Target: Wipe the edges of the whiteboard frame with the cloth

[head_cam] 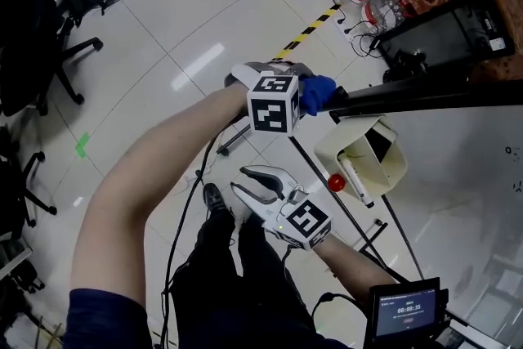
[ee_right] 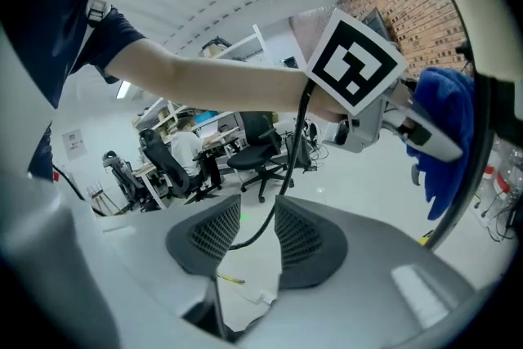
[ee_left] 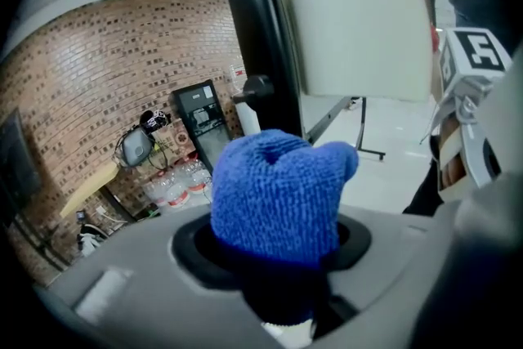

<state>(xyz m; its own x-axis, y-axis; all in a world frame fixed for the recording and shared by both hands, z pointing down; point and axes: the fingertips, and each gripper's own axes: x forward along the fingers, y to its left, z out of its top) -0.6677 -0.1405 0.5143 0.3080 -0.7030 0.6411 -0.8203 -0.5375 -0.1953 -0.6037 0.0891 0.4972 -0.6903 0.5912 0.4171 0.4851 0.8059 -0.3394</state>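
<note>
Cloth (ee_left: pixel 278 192): blue, nubby, bunched in the left claw (head_cam: pixel 309 91), right at the end of the black whiteboard frame (head_cam: pixel 425 98).
Left claw: pinching the wad.
Right claw (head_cam: pixel 241 180): pads a little apart, nothing between them, lower down.
Handling: probably light, soft and floppy, so grip deep in the bunch and leave a tuft out front.

The cloth (ee_left: pixel 282 192) is looped-pile fabric, matt and rough. The whiteboard frame (head_cam: pixel 425 98) is smooth, slightly glossy. The floor (head_cam: pixel 188 20) is glossy tile.
</note>
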